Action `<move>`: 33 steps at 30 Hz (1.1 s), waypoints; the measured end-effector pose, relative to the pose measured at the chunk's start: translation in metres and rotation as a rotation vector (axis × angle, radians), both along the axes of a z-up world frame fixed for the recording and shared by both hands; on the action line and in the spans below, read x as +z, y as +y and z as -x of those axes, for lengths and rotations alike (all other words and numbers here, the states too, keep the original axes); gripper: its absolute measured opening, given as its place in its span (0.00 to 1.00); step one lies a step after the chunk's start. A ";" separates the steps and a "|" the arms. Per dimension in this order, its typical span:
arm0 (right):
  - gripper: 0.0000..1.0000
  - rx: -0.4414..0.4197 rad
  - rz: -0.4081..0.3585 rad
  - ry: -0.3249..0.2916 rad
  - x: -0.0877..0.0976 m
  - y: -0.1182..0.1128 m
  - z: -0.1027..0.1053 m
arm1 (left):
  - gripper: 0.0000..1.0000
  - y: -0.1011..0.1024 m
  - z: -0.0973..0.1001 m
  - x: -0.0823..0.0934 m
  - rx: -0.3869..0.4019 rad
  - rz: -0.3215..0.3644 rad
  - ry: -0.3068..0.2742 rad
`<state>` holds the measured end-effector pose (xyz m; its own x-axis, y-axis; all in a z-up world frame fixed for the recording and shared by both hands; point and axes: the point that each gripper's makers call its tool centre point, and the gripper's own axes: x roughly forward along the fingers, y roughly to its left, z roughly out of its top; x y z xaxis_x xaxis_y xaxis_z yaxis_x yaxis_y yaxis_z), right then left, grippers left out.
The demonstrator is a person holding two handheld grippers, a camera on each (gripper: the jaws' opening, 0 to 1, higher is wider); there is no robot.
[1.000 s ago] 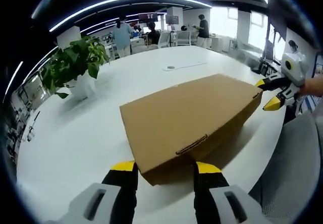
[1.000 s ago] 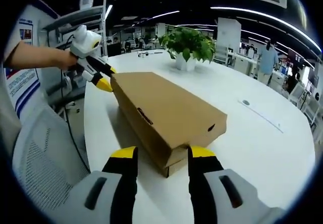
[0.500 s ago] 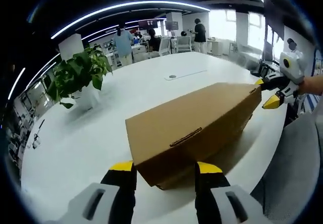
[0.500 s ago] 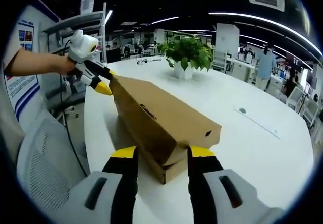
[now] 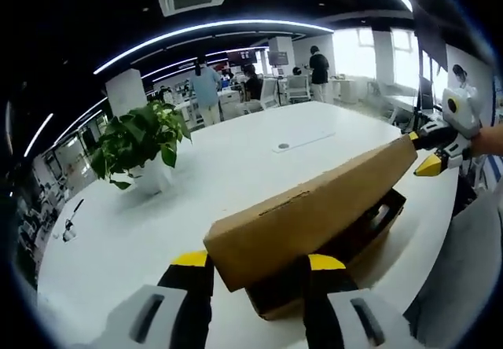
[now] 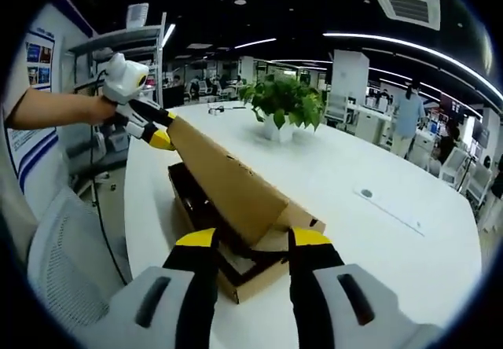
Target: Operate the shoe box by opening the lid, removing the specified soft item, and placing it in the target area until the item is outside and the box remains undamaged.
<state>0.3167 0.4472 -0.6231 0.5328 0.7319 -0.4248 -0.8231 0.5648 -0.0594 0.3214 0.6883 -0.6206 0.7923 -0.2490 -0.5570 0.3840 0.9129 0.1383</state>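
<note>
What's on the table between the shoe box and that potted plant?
Nothing: in the left gripper view, bare white table lies between the shoe box and the potted plant.

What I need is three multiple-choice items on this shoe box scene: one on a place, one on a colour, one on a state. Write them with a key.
1. Where does the potted plant stand?
A. Inside the shoe box
B. On the white table, beyond the box
C. On a chair

2. What colour are the claw tips?
A. Red
B. Blue
C. Yellow

3. How is the lid?
A. Raised at a tilt
B. Flat and shut
C. Lying loose on the table

Key: B, the potted plant sits on the white table past the shoe box; C, the left claw and right claw end in yellow; A, the lid slants up, baring the dark inside.
</note>
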 end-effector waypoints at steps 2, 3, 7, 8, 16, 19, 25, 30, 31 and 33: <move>0.31 -0.002 -0.003 -0.007 0.004 0.000 -0.004 | 0.45 0.000 -0.003 0.003 0.006 0.003 -0.011; 0.31 0.000 -0.002 -0.011 0.005 0.000 -0.005 | 0.45 0.000 -0.006 0.005 0.009 0.004 -0.019; 0.29 -0.003 -0.007 -0.031 0.013 -0.001 -0.014 | 0.44 0.001 -0.016 0.014 0.022 0.011 -0.051; 0.29 -0.005 -0.009 -0.035 0.015 -0.001 -0.016 | 0.44 0.001 -0.018 0.016 0.025 0.014 -0.057; 0.30 -0.018 -0.019 -0.071 0.025 0.000 -0.031 | 0.41 0.007 -0.040 0.028 0.043 0.031 -0.104; 0.30 -0.027 -0.026 -0.077 0.029 0.001 -0.037 | 0.37 0.009 -0.045 0.031 0.054 0.024 -0.120; 0.29 -0.036 -0.024 -0.091 0.034 0.001 -0.046 | 0.27 0.016 -0.057 0.038 0.073 -0.007 -0.156; 0.28 -0.049 -0.024 -0.098 0.037 0.000 -0.053 | 0.20 0.021 -0.066 0.042 0.092 -0.018 -0.176; 0.28 -0.051 -0.027 -0.099 0.037 0.000 -0.055 | 0.19 0.022 -0.068 0.043 0.096 -0.024 -0.182; 0.26 -0.056 -0.025 -0.104 0.038 -0.001 -0.057 | 0.15 0.024 -0.071 0.043 0.107 -0.026 -0.182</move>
<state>0.3741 0.4461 -0.5851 0.6130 0.7098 -0.3470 -0.7807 0.6118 -0.1278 0.3920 0.7121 -0.5779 0.9016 -0.1453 -0.4073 0.2516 0.9424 0.2206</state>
